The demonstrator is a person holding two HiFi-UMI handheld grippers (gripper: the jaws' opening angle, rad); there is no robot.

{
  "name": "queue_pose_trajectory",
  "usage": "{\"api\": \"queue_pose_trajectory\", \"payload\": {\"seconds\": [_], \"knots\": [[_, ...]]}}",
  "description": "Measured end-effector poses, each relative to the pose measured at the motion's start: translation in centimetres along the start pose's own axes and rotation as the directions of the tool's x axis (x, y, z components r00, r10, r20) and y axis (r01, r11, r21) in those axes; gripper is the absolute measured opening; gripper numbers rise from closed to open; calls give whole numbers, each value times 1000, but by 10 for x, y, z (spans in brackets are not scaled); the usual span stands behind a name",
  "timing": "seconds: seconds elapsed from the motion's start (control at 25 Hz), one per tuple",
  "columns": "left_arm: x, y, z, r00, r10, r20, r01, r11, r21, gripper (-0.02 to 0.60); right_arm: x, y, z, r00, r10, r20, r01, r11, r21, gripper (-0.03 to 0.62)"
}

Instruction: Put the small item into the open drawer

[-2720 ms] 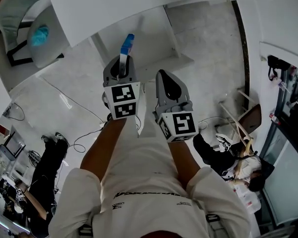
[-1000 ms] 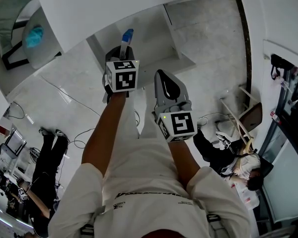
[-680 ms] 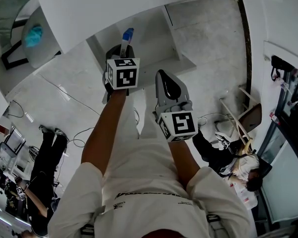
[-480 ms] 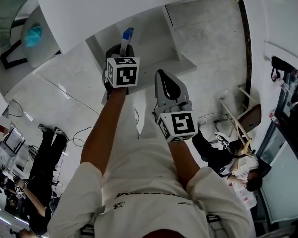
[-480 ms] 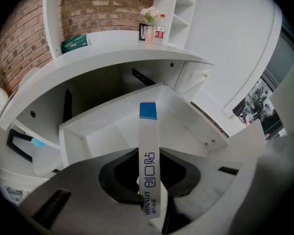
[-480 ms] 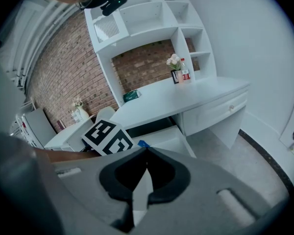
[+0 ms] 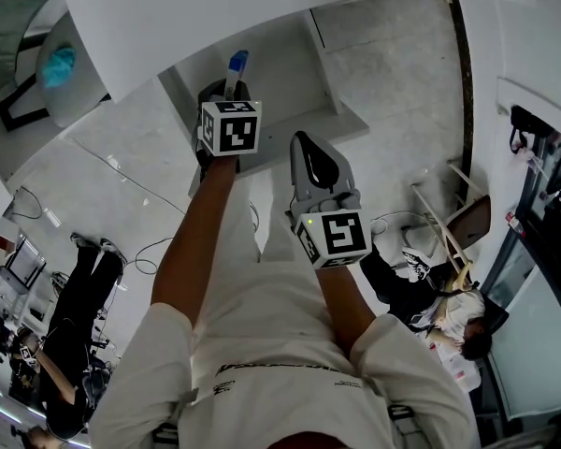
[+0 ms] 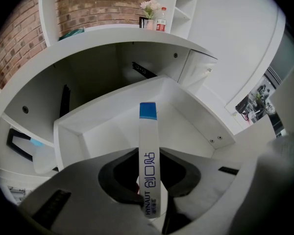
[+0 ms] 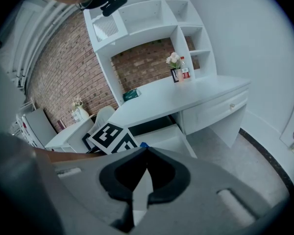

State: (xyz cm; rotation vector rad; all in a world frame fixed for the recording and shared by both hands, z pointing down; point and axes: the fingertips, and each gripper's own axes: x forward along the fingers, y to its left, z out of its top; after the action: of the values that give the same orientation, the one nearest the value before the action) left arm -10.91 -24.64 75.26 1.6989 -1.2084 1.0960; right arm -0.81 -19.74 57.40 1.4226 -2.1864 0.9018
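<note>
Under the white desk (image 7: 262, 7) — an open drawer (image 7: 273, 71), grey floor (image 7: 393, 54) beyond.

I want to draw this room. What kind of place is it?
Probably a study corner set up inside a lab or workplace. There is a white desk with an open drawer and shelves against a brick wall, and a person sits on the tiled floor nearby.
</note>
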Motion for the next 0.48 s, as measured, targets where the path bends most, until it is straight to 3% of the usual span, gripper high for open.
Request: {"api": "queue_pose_trajectory", "payload": {"seconds": [0.48], "knots": [[17,-2,-5,1000,5,-27,-5,1000,22,78,-1,4,-2,1000,23,2,-23,999,-30,-2]]}}
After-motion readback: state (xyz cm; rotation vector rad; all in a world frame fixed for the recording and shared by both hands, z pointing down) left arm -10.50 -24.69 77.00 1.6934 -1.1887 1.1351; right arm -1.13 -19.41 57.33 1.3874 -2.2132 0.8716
